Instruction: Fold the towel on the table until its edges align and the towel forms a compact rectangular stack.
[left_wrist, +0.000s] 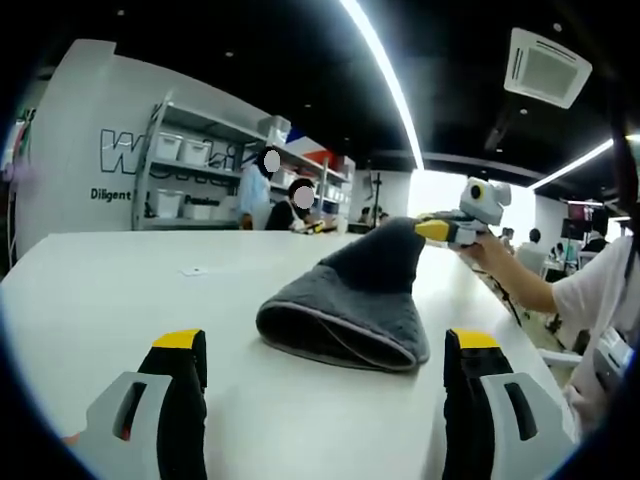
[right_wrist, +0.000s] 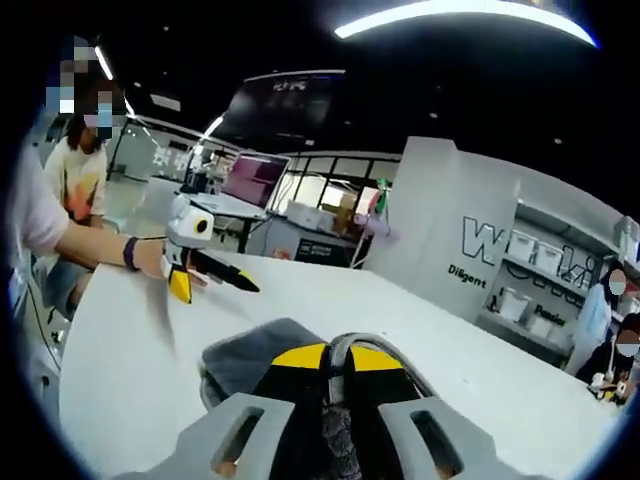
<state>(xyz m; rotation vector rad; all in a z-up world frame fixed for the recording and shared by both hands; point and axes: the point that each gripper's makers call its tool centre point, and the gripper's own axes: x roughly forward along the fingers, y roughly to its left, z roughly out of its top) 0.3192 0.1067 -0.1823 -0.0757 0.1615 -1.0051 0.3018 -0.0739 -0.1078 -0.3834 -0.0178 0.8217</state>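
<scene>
A dark grey towel (left_wrist: 350, 315) lies bunched on the white table (left_wrist: 120, 300), folded over on itself with one corner pulled up into a peak. My right gripper (left_wrist: 442, 230), held in a person's hand, is shut on that raised corner. In the right gripper view its yellow-tipped jaws (right_wrist: 338, 358) are closed on the towel's pale-edged hem, and the rest of the towel (right_wrist: 245, 360) sags below. My left gripper (left_wrist: 325, 345) stands open just short of the towel's near fold, with nothing between its jaws. From the other side the left gripper (right_wrist: 205, 280) hovers over the table (right_wrist: 130, 340).
A small white tag (left_wrist: 193, 271) lies on the table to the left. Shelves with white bins (left_wrist: 190, 175) stand by the lettered wall behind. People sit beyond the table's far edge. A desk with a monitor (right_wrist: 255, 180) stands past the table.
</scene>
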